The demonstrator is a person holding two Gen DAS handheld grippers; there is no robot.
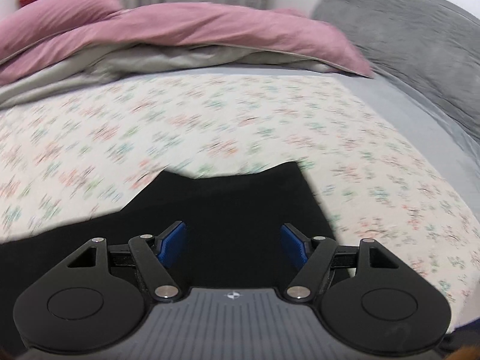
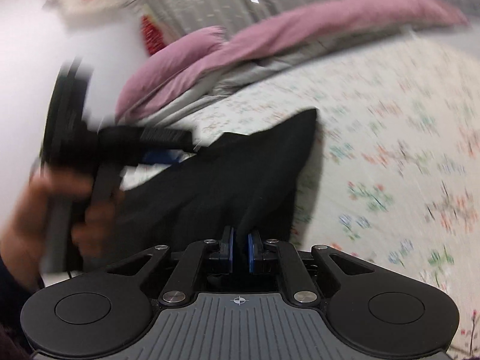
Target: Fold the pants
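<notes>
I'm mid-fold: my right gripper [image 2: 241, 250] pinches the black pants [image 2: 228, 177], left gripper [image 1: 232, 241] spread empty above them, folds remaining

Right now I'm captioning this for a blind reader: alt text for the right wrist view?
The right gripper is shut on a fold of black pants lying on a floral bedsheet. At left, a hand holds the left gripper; pink bedding lies behind.

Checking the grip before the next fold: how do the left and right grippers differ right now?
The left gripper has its jaws wide apart, nothing clamped; the right gripper is nearly shut, pinching the black pants. The left hovers over the pants; the right lifts an edge. Both have blue pads.
</notes>
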